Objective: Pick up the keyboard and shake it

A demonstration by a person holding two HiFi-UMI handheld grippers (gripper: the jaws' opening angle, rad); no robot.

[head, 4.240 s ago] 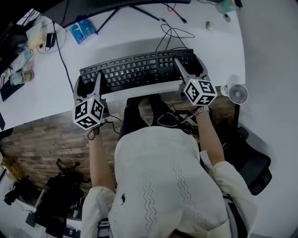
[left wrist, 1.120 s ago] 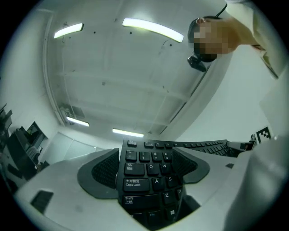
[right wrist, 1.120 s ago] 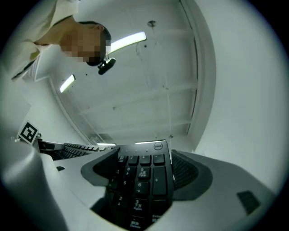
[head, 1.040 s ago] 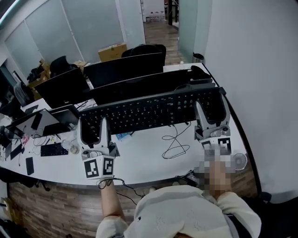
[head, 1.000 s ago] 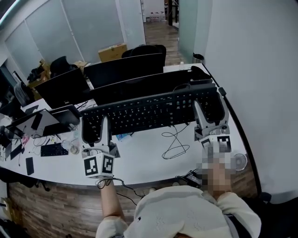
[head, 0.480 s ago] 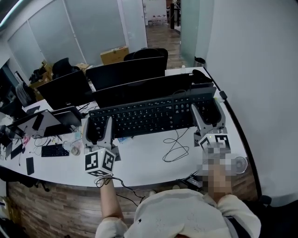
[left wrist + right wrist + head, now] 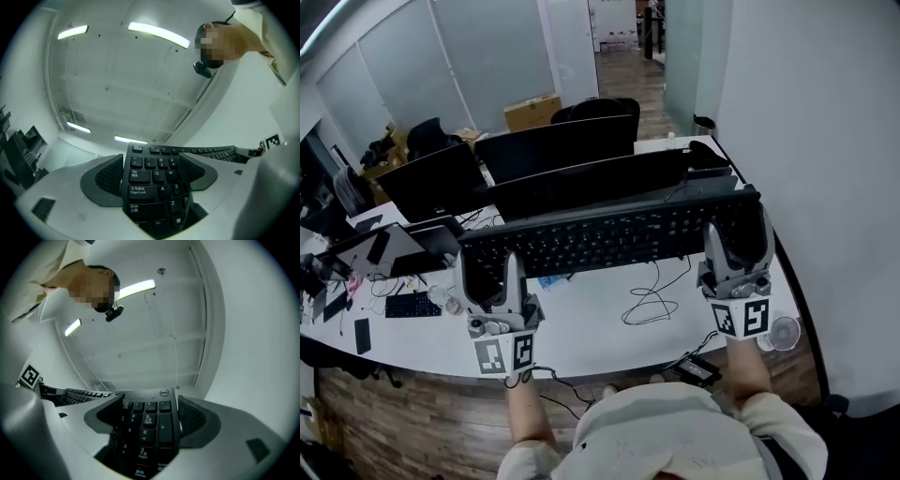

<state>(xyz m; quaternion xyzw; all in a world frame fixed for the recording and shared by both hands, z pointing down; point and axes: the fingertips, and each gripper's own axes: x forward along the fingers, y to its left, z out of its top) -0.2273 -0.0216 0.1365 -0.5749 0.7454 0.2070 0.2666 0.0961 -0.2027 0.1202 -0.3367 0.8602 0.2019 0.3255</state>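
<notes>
Holding the keyboard (image 7: 609,236) in the air above the desk (image 7: 581,330), in front of the monitors (image 7: 572,178), with the left gripper (image 7: 489,274) clamped on its Caps Lock end and the right gripper (image 7: 737,242) clamped on its number-pad end. Touching nothing below, only hanging over a loose cable (image 7: 649,298) on the desk. Compared with half a second ago, sits lower and closer in the head view at both ends, and seems tipped more edge-on, with the rows of keys looking thinner. Reads as one stroke of the shaking, so pick-up finished and shake probably under way. Needs firm pressure at both ends, otherwise may slip on the next swing.
</notes>
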